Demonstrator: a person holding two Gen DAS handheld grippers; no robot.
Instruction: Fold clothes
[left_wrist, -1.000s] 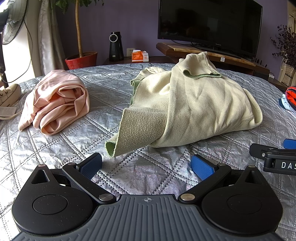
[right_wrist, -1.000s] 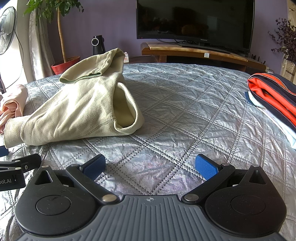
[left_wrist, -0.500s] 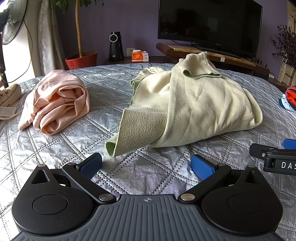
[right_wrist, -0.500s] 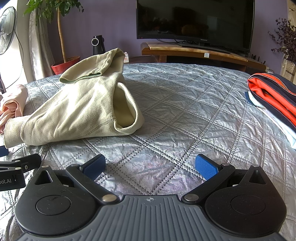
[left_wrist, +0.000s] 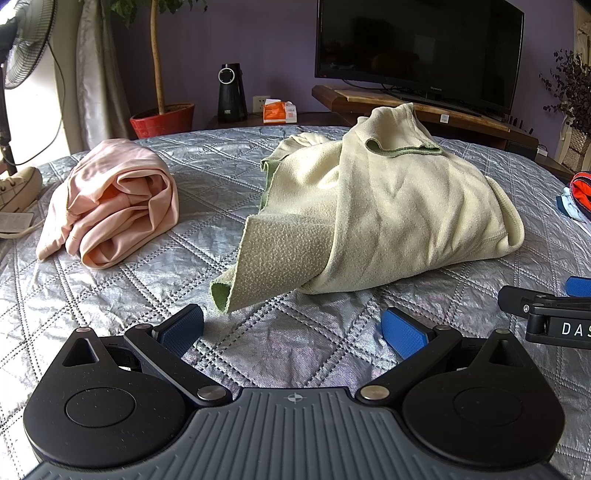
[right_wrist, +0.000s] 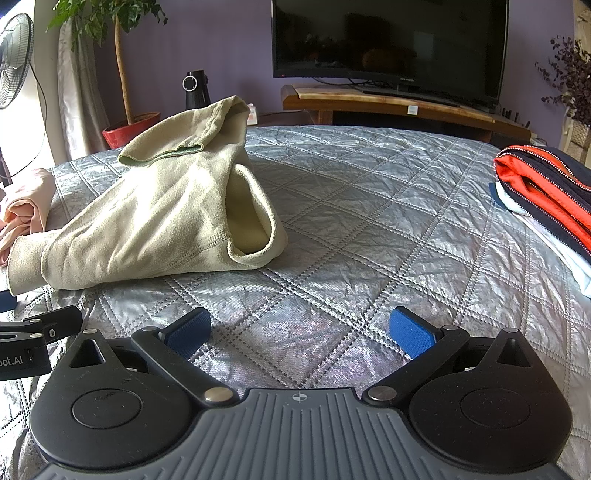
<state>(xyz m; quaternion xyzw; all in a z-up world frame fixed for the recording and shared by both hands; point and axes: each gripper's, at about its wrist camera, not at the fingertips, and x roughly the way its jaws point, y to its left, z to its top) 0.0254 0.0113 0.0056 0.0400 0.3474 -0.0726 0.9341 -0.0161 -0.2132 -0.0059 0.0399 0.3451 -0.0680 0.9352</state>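
Note:
A pale green fleece garment (left_wrist: 388, 214) lies in a crumpled heap on the silver quilted bed (left_wrist: 110, 295); the right wrist view shows the same garment (right_wrist: 159, 225) at the left. My left gripper (left_wrist: 291, 326) is open just short of its nearest hanging flap, holding nothing. My right gripper (right_wrist: 299, 330) is open over bare quilt (right_wrist: 369, 236), to the right of the heap, with nothing between its blue pads. A rolled pink garment (left_wrist: 114, 206) lies at the left. A folded orange and navy stack (right_wrist: 546, 192) sits at the right edge.
Beyond the bed stand a TV (left_wrist: 417, 48) on a wooden stand, a red plant pot (left_wrist: 162, 122), a black speaker (left_wrist: 231, 92) and a fan (left_wrist: 22, 40). A shoe (left_wrist: 18, 188) sits at the left edge. The other gripper's tip (left_wrist: 546, 314) shows at right.

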